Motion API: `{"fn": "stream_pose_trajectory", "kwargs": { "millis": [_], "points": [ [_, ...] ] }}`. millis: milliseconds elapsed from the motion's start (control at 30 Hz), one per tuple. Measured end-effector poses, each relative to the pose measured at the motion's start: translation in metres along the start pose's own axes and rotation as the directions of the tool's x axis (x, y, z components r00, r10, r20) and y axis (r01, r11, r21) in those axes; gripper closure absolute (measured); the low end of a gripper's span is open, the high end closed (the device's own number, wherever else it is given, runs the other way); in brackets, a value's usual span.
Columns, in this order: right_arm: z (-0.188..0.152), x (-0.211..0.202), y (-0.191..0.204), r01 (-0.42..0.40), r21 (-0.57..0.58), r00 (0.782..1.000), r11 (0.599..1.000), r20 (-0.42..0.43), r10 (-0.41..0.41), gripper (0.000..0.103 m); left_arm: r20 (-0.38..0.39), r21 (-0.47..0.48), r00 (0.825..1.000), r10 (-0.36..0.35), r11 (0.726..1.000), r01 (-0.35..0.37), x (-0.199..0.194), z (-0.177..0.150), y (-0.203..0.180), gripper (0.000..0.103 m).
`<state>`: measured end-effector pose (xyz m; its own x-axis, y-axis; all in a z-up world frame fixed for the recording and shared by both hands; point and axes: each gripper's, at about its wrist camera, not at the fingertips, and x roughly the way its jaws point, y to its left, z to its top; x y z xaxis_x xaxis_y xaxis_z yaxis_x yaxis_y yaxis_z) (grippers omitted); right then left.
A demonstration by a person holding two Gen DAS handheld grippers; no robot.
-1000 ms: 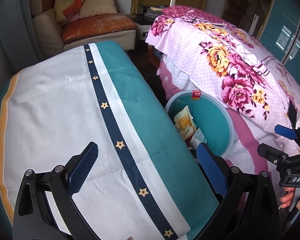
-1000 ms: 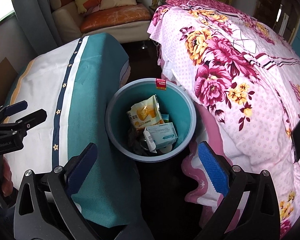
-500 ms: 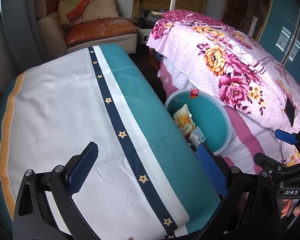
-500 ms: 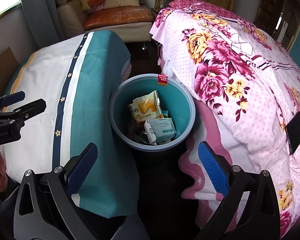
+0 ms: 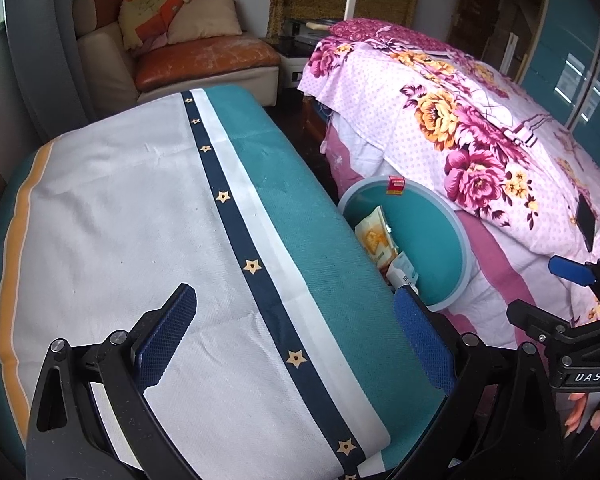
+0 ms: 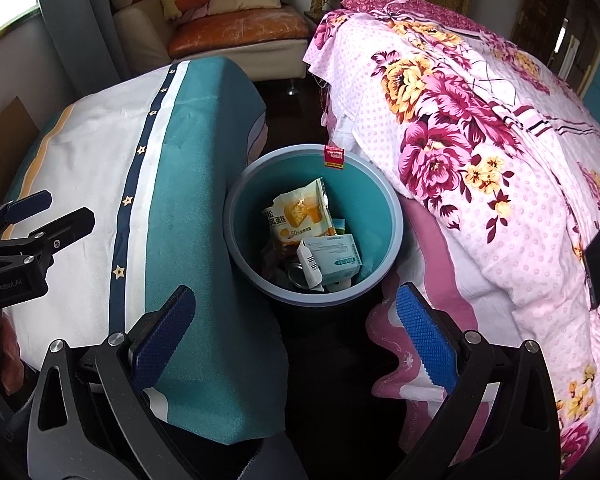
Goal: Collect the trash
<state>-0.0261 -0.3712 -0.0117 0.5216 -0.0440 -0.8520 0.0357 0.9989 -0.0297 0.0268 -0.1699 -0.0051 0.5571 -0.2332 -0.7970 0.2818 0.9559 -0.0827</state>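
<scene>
Both grippers empty, jaws wide: left gripper (image 5: 294,344) over the star-striped teal cloth (image 5: 188,216), right gripper (image 6: 296,336) above the round teal bin (image 6: 396,216) holding yellow snack wrapper (image 6: 300,216) and carton (image 6: 336,258); collection looks finished.

Left tool (image 5: 296,332) spread wide, empty, above striped cloth (image 5: 148,216); teal bin (image 5: 432,236) with wrappers (image 5: 376,236) beside floral bed (image 5: 480,128).

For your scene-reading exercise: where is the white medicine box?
In the right wrist view, the white medicine box lies inside the teal bin, just below the yellow snack packet.
</scene>
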Motion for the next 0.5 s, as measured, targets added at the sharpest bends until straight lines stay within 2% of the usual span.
{"fn": "stream_pose_trajectory", "kwargs": {
  "millis": [500],
  "points": [
    [0.004, 0.01, 0.002, 0.015, -0.01, 1.0, 1.0, -0.015, -0.015, 0.007, 0.021, 0.006, 0.999, 0.032, 0.999, -0.032, 0.005, -0.001, 0.005, 0.004]
  ]
}}
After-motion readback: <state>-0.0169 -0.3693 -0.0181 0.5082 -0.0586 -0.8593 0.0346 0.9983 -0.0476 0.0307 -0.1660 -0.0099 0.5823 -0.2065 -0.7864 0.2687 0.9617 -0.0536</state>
